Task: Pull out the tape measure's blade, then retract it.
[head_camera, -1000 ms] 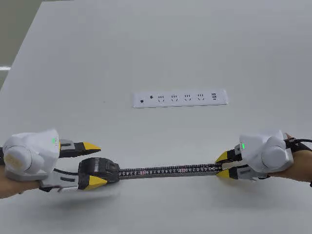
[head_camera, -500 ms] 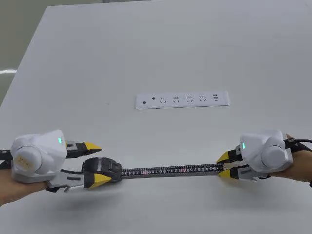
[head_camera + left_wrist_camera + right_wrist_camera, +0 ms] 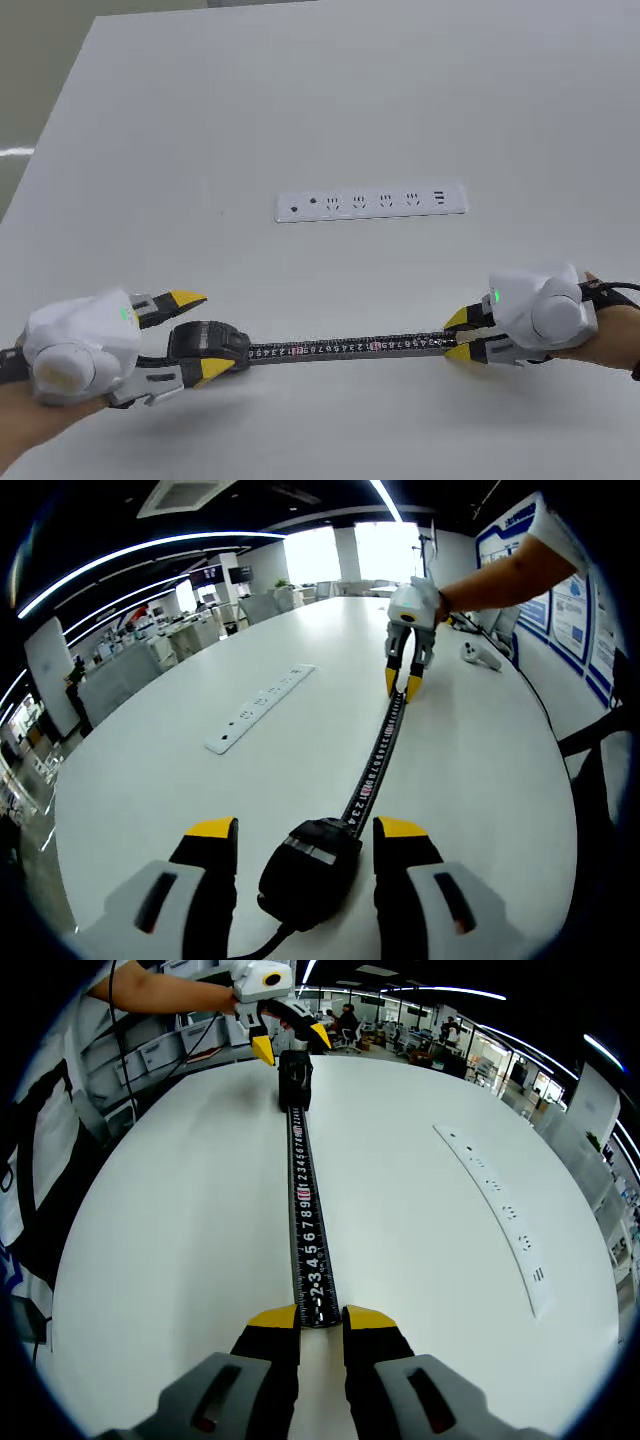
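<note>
On the plain white bench (image 3: 300, 100), the black tape measure case (image 3: 208, 345) at lower left trails a dark blade (image 3: 350, 348) printed with white numerals and red marks, the left tongs (image 3: 203, 333) and right tongs (image 3: 457, 336) are white-grey with yellow tips, and the power strip (image 3: 372, 202) is white with dark sockets.

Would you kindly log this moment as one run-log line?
blade: extended between grippers | left gripper: open, straddling case | right gripper: shut on blade tip
</note>
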Available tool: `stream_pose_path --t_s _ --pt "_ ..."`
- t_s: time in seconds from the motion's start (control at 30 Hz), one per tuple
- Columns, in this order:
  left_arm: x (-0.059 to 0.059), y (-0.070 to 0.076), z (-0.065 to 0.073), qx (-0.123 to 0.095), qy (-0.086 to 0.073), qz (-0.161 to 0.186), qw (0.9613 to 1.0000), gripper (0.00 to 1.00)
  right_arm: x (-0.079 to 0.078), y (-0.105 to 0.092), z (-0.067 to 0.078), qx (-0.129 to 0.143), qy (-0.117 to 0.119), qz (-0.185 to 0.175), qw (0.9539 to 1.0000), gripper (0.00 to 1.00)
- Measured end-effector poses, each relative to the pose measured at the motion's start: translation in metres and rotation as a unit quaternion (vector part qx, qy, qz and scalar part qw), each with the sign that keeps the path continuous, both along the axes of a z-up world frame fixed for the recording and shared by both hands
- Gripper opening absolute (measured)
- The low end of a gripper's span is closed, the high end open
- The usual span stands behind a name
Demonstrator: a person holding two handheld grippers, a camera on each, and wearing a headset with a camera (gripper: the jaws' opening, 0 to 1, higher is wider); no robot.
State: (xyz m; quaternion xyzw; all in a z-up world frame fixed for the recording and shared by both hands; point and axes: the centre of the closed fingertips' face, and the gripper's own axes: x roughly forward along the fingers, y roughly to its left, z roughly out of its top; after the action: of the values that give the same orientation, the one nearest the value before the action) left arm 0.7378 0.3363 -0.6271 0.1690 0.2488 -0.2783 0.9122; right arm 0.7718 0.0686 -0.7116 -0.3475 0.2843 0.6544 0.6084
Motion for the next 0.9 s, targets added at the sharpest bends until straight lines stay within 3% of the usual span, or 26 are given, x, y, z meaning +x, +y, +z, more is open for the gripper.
stream_pose_path --t_s 0.03,0.07,0.1,0.13,0.2,0.27,0.33,0.4,0.47,0.53,0.67,0.7,0.77,0.8,0.87,0.9 --pt "0.002 0.008 0.0 -0.003 -0.022 0.05 0.9985 0.59 0.0 0.0 0.0 0.001 0.0 0.0 1.0 0.15" --pt "0.0 0.007 -0.002 -0.01 -0.028 0.066 0.9973 0.64 0.0 0.0 0.0 0.001 0.0 -0.001 1.0 0.15" --pt "-0.001 0.01 -0.004 -0.002 -0.035 0.093 0.9951 0.67 0.0 0.0 0.0 0.001 0.0 -0.001 1.0 0.15" --pt "-0.003 0.016 -0.006 0.016 -0.049 0.138 0.9891 0.69 0.0 0.0 -0.001 0.002 0.001 -0.002 1.0 0.15" --pt "-0.01 0.004 -0.015 -0.007 -0.035 0.161 0.9864 0.69 0.0 0.0 -0.001 0.003 0.003 -0.004 1.0 0.15" --pt "-0.009 0.004 -0.013 -0.016 -0.052 0.192 0.9799 0.72 0.0 0.0 -0.001 0.002 0.003 -0.005 1.0 0.15" --pt "-0.01 0.003 -0.014 -0.025 -0.051 0.222 0.9734 0.74 0.0 0.0 -0.001 0.001 0.002 -0.004 1.0 0.15" --pt "-0.009 0.008 -0.013 -0.029 -0.058 0.255 0.9649 0.78 -0.001 0.0 -0.001 0.0 0.001 -0.004 1.0 0.15" --pt "-0.009 0.01 -0.014 -0.056 -0.054 0.29 0.9537 0.8 -0.001 0.0 -0.001 0.001 0.001 -0.005 1.0 0.15" --pt "-0.008 0.015 -0.013 -0.066 -0.061 0.317 0.944 0.81 -0.001 -0.001 -0.001 0.003 0.0 -0.005 1.0 0.15" --pt "-0.012 0.018 -0.02 -0.095 -0.058 0.366 0.9239 0.76 -0.001 -0.001 -0.001 0.004 0.001 -0.006 1.0 0.15" --pt "-0.012 0.019 -0.02 -0.105 -0.062 0.382 0.9159 0.76 -0.002 0.0 0.0 0.005 0.001 -0.005 1.0 0.15" --pt "-0.014 0.019 -0.022 -0.123 -0.059 0.405 0.9041 0.77 -0.001 0.0 0.0 0.005 0.002 -0.004 1.0 0.15" --pt "-0.016 0.02 -0.024 -0.116 -0.062 0.412 0.9018 0.77 -0.001 0.0 0.0 0.005 0.002 -0.004 1.0 0.15" --pt "-0.017 0.021 -0.022 -0.132 -0.073 0.432 0.8891 0.76 -0.001 0.0 0.0 0.006 0.003 -0.004 1.0 0.15" --pt "-0.017 0.022 -0.023 -0.135 -0.072 0.437 0.8861 0.75 -0.001 0.0 0.0 0.007 0.003 -0.004 1.0 0.15"
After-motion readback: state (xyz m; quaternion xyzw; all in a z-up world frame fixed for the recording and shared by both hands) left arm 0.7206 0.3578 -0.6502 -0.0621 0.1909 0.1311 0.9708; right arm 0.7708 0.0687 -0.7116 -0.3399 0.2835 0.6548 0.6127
